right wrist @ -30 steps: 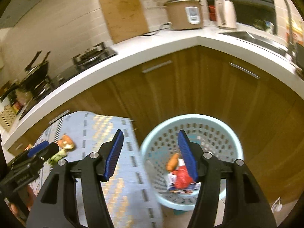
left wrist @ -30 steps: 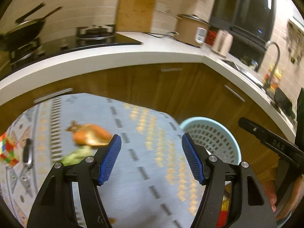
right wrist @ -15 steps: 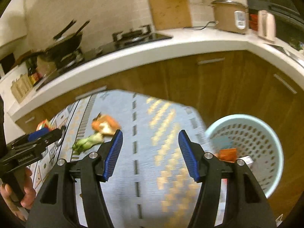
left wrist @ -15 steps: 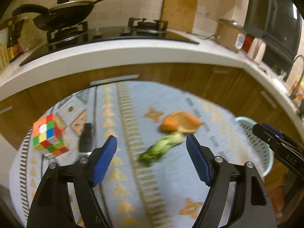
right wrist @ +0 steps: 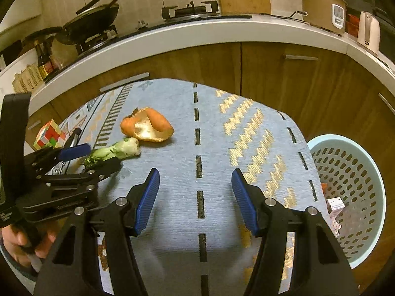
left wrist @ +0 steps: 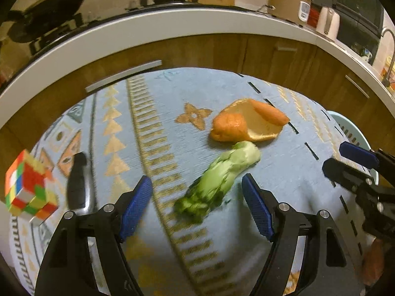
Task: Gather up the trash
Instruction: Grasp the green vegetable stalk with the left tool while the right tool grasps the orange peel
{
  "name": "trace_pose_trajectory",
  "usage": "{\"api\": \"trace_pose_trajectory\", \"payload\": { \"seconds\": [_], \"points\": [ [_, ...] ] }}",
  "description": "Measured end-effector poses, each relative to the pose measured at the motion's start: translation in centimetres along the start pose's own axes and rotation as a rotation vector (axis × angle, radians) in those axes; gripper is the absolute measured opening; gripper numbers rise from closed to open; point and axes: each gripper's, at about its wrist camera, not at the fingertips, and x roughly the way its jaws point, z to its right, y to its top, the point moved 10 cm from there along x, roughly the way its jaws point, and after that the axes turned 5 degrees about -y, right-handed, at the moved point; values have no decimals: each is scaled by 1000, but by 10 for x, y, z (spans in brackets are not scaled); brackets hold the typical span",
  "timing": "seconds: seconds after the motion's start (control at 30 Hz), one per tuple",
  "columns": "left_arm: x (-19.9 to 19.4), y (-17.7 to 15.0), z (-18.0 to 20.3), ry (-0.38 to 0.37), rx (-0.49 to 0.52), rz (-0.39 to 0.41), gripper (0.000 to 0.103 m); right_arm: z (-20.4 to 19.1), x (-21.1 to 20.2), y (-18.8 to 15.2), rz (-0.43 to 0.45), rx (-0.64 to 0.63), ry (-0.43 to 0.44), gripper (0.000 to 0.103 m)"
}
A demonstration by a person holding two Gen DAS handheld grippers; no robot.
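A green vegetable scrap [left wrist: 217, 180] lies on the blue patterned cloth [left wrist: 172, 103], with an orange peel [left wrist: 246, 123] just beyond it. My left gripper [left wrist: 197, 207] is open and empty, its blue fingers on either side of the scrap's leafy end. In the right wrist view the scrap [right wrist: 116, 151] and peel [right wrist: 148, 125] lie left of centre. My right gripper [right wrist: 195, 197] is open and empty above bare cloth. The pale blue trash basket [right wrist: 350, 187] stands at the right and holds some packaging.
A colour puzzle cube [left wrist: 27, 192] and a black-handled tool [left wrist: 77, 180] lie at the cloth's left. Wooden cabinet fronts [right wrist: 271, 69] and a white counter with stove, wok and rice cooker [right wrist: 321, 7] curve behind.
My left gripper swung from the basket side to the scrap and closed in on it. My right gripper swung left from above the basket to over the cloth.
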Motion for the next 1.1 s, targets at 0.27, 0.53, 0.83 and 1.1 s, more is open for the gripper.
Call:
{"api": "trace_pose_trajectory", "payload": {
  "seconds": [0.27, 0.53, 0.83, 1.1],
  "points": [
    [1, 1, 22, -31, 36, -3, 50, -7, 6, 7, -13, -46, 6, 57],
    [-11, -8, 17, -15, -13, -12, 18, -27, 18, 30, -27, -166, 30, 57],
    [-26, -24, -31, 76, -185, 56, 18, -61, 62, 37, -79, -288, 60, 65],
    [-33, -28, -43, 147, -225, 84, 18, -89, 72, 33, -90, -353, 50, 66]
  ]
}}
